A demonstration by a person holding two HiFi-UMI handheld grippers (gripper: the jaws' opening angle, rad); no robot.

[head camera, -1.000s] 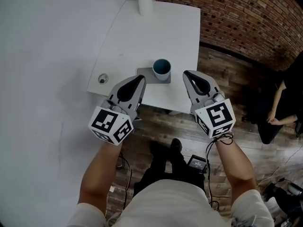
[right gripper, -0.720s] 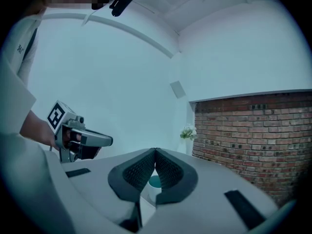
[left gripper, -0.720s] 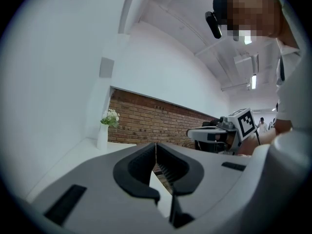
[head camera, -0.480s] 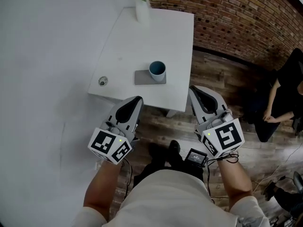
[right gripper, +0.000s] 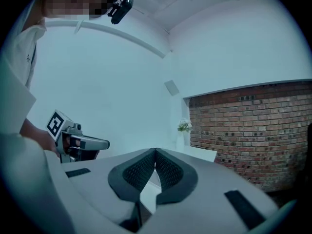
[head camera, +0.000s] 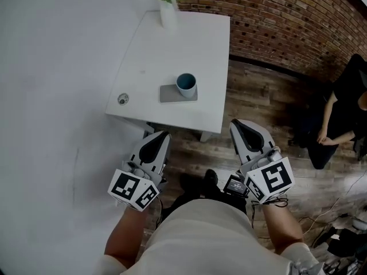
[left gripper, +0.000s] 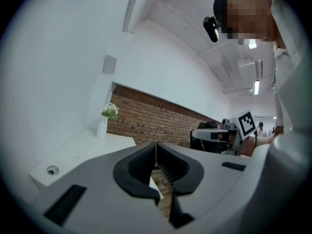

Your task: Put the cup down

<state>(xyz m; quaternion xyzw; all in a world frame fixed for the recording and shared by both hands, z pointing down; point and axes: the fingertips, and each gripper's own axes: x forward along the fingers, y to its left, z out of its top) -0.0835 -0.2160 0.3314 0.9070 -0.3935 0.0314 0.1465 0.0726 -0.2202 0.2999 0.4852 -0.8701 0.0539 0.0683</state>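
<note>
A blue cup (head camera: pixel 186 85) stands upright on a grey coaster (head camera: pixel 171 94) on the white table (head camera: pixel 172 50), seen in the head view. Both grippers hang off the table's near edge, over the wooden floor. My left gripper (head camera: pixel 159 135) is shut and empty, below and left of the cup. My right gripper (head camera: pixel 237 125) is shut and empty too, below and right of the cup. In the left gripper view the left gripper (left gripper: pixel 156 145) has its jaws pressed together. In the right gripper view the right gripper (right gripper: pixel 155 151) shows the same. The cup is hidden in both gripper views.
A white vase with flowers (head camera: pixel 168 4) stands at the table's far edge. A round cable port (head camera: pixel 123 99) sits near the table's left corner. A brick wall (head camera: pixel 287 22) runs behind. A seated person (head camera: pixel 344 125) is at the right. Cables and a small device (head camera: pixel 235 185) lie on the floor.
Both grippers have drawn back from the cup toward the person's body, from over the table's near edge to clear of it. The cup stays on the coaster.
</note>
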